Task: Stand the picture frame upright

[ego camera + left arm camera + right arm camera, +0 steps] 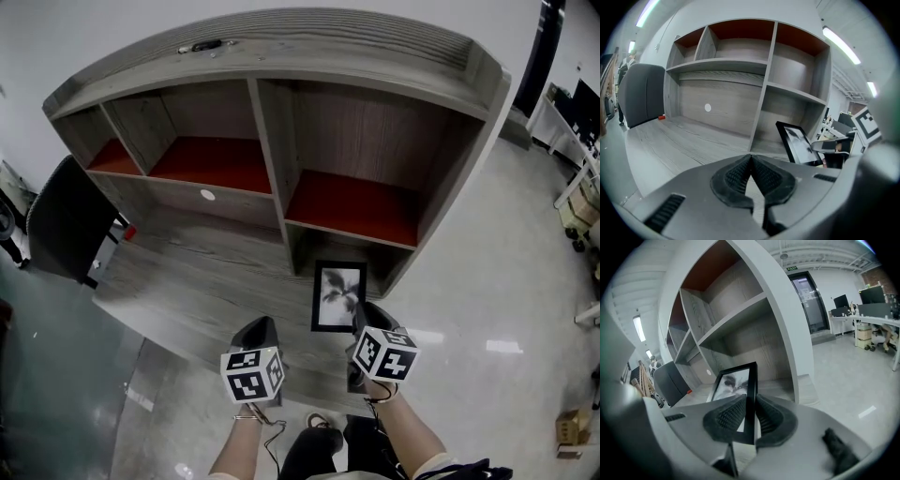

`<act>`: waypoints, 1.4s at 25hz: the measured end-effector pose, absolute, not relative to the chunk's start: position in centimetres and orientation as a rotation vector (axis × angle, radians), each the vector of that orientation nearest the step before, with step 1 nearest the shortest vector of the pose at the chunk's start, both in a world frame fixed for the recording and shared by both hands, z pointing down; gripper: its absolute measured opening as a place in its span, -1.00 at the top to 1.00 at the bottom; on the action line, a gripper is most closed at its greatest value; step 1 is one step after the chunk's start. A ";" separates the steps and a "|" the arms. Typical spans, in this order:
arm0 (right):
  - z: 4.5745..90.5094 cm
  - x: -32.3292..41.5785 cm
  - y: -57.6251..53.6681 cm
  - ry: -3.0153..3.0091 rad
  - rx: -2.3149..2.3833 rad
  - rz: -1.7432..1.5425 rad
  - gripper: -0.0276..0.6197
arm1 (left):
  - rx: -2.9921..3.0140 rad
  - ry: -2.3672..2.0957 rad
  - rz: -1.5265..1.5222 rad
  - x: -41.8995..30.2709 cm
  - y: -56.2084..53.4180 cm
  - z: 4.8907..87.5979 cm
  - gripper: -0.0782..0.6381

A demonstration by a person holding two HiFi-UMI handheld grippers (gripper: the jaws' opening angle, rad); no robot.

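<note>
Because the right gripper [749, 414] covers the picture frame's [337, 295] near corner in the head view, its footing on the surface [187, 281] is unclear — the jaws pinch its right edge, front and back. It leans back before the shelf unit's [272, 150] lower right compartment. Before that unit's middle divider, the left gripper [751, 174] has its jaws closed, empty.

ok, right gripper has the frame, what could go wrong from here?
Right gripper pinches only a thin side edge of the picture frame; it may pivot or slip.
The frame is tilted, close to the front edge of the desk; released, it could topple off.
Left gripper is shut and apart, giving no support.
</note>
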State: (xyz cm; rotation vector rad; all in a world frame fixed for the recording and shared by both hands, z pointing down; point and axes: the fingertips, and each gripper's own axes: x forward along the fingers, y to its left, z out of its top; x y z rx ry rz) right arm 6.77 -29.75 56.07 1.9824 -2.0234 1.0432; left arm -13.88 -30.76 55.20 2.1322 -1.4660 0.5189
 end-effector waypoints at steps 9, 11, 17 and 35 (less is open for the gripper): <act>57.9 7.7 -33.5 -2.039 2.089 0.983 0.66 | 2.156 -1.501 0.459 -14.1 -35.1 58.1 0.75; 58.0 7.8 -34.2 -2.047 2.107 0.968 0.66 | 2.152 -1.512 0.446 -14.1 -35.8 58.5 0.75; 57.5 8.5 -36.8 -2.071 2.169 0.880 0.66 | 2.156 -1.537 0.420 -13.9 -37.4 59.0 0.75; 58.5 9.1 -42.7 -2.098 2.228 0.683 0.66 | 2.137 -1.629 0.353 -14.9 -40.1 60.3 0.75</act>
